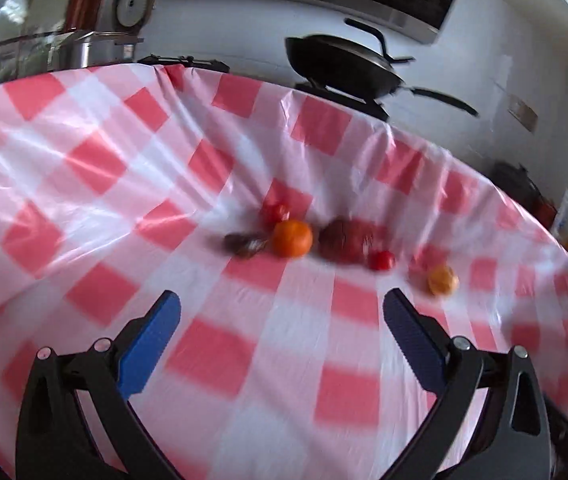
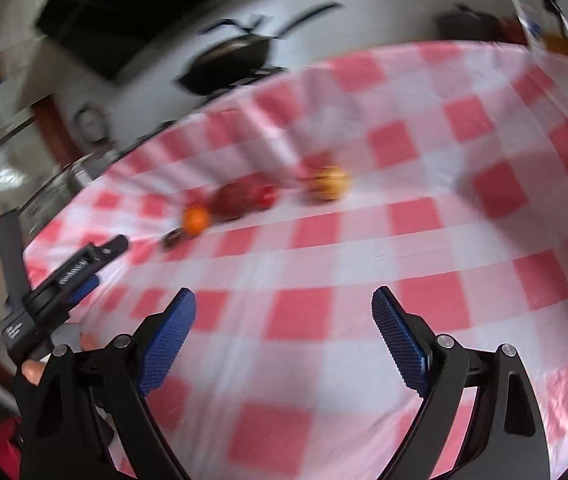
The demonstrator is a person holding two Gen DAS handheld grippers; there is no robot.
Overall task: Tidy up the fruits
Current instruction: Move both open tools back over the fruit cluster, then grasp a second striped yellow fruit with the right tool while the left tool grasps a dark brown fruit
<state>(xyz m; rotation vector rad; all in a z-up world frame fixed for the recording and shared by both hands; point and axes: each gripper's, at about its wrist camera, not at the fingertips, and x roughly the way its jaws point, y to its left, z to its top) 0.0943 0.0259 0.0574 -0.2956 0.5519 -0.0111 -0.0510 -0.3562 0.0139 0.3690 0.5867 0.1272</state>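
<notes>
Fruit sits in a blurry row on the red and white checked tablecloth (image 1: 244, 360). From the left wrist view, the orange (image 1: 292, 238) lies at about 12 o'clock from the left gripper (image 1: 282, 312), with a dark brown fruit (image 1: 246, 245) just beside it at 9 o'clock. A big dark red fruit (image 1: 343, 240) and a small red fruit (image 1: 381, 260) follow at 3 o'clock, then a yellow-orange fruit (image 1: 442, 279). Both the left gripper and the right gripper (image 2: 284, 312) are spread wide and hold nothing. A black wok (image 1: 343, 66) sits behind the table.
</notes>
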